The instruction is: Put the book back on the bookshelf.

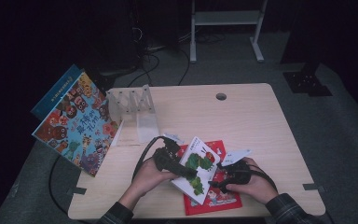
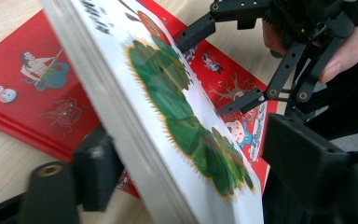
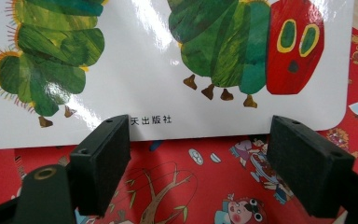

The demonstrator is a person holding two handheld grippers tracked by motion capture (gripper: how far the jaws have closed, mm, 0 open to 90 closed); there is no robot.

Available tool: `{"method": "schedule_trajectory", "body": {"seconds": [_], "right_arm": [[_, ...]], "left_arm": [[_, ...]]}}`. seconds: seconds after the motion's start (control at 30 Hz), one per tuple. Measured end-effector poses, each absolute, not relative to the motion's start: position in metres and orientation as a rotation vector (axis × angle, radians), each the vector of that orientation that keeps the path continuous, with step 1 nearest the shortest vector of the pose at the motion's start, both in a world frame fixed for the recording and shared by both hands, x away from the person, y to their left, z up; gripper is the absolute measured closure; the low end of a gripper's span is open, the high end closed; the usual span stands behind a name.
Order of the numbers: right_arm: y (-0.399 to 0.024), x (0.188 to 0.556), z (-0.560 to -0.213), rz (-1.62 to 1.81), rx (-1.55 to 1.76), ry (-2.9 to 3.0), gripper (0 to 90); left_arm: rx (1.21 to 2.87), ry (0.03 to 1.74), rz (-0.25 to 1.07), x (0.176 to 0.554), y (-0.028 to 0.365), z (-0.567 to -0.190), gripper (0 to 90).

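The left gripper [image 1: 192,174] is straddling the spine edge of the white caterpillar book [image 1: 196,169], one jaw under it and one above the cover; in the left gripper view the thick page block [image 2: 135,140] is sitting between the two pads, the lower pad close against the underside and the upper pad standing off the cover, so the claw is spread around the book rather than pinching it. The book is tilting up off the red book [image 1: 214,198], which is lying flat on the wooden table [image 1: 261,121] beneath both claws. The right gripper [image 1: 220,179] is waiting on the opposite side of the white book, its jaws spread wide; in the right gripper view the book's lower edge [image 3: 168,133] is hovering just beyond the pads, not between them, with the red cover [image 3: 182,186] showing below. Well away to the left gripper's far side, a large colourful picture book [image 1: 77,123] is leaning beside a clear rack [image 1: 130,105].
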State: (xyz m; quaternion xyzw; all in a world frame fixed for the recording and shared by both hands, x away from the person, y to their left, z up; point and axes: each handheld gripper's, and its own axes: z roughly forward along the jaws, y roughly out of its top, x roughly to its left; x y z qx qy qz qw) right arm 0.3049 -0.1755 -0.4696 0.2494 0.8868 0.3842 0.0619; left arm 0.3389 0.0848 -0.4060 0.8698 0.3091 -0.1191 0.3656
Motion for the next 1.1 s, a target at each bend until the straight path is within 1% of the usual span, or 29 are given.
{"method": "schedule_trajectory", "body": {"seconds": [0.13,0.27,0.4,0.57,0.8,1.1], "right_arm": [[-0.175,0.305,-0.47,1.162,0.756,2.681,20.1],[-0.175,0.305,-0.47,1.162,0.754,2.68,20.1],[-0.175,0.305,-0.469,1.16,0.759,2.682,20.1],[-0.176,0.305,-0.469,1.162,0.76,2.682,20.0],[-0.175,0.304,-0.469,1.157,0.754,2.681,20.1],[-0.174,0.304,-0.47,1.151,0.747,2.672,21.0]], "left_arm": [[2.256,0.814,-0.297,0.341,0.083,-0.405,30.7],[2.25,0.827,-0.301,0.343,0.084,-0.403,38.3],[2.26,0.838,-0.309,0.345,0.079,-0.403,40.2],[2.274,0.838,-0.317,0.349,0.08,-0.401,51.5],[2.233,0.857,-0.363,0.354,0.08,-0.398,61.9],[2.251,0.864,-0.348,0.357,0.077,-0.39,66.1]]}}
